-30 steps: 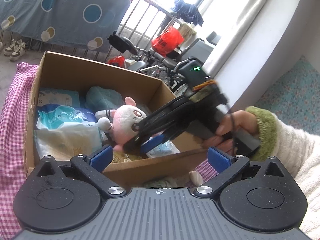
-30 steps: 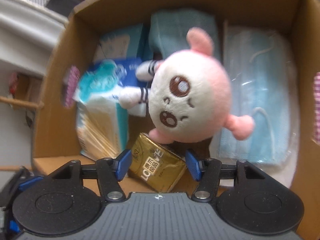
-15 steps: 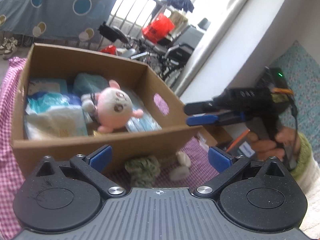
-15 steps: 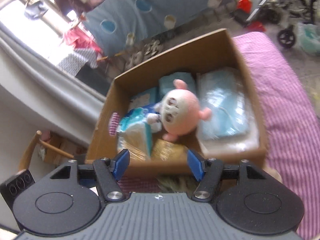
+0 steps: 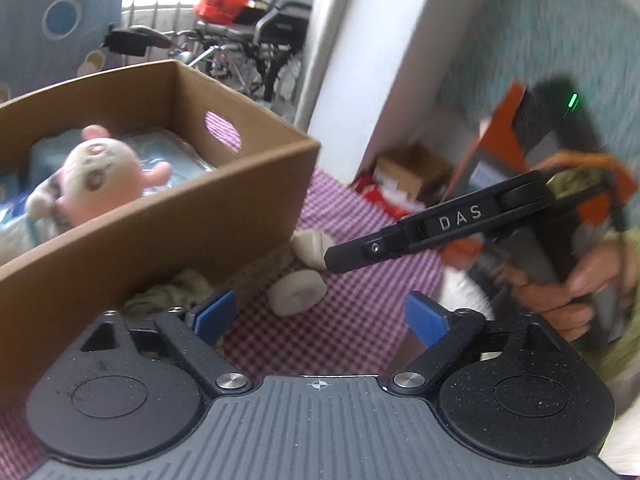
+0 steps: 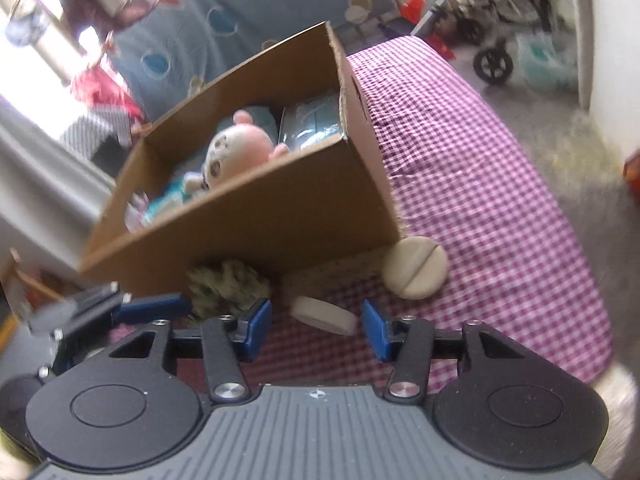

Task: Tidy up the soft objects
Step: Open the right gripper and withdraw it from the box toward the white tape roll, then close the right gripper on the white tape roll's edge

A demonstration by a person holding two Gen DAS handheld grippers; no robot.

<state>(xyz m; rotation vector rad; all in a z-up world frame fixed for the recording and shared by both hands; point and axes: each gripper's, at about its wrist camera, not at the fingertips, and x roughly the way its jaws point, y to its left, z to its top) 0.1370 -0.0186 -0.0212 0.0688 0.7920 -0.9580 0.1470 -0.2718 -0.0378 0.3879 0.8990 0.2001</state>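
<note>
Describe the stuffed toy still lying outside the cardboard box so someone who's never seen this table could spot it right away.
Find the cardboard box on the purple checked tablecloth. Tucked against the box's near wall lies a green-and-cream plush toy with two round beige feet. Unlike the pink-and-white plush inside the box, it lies on the cloth, and its slotted disc-shaped soles stick out past the box's corner.

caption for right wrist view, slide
Right gripper, fingers closing, nears plush's beige foot beside the cardboard box.
</note>
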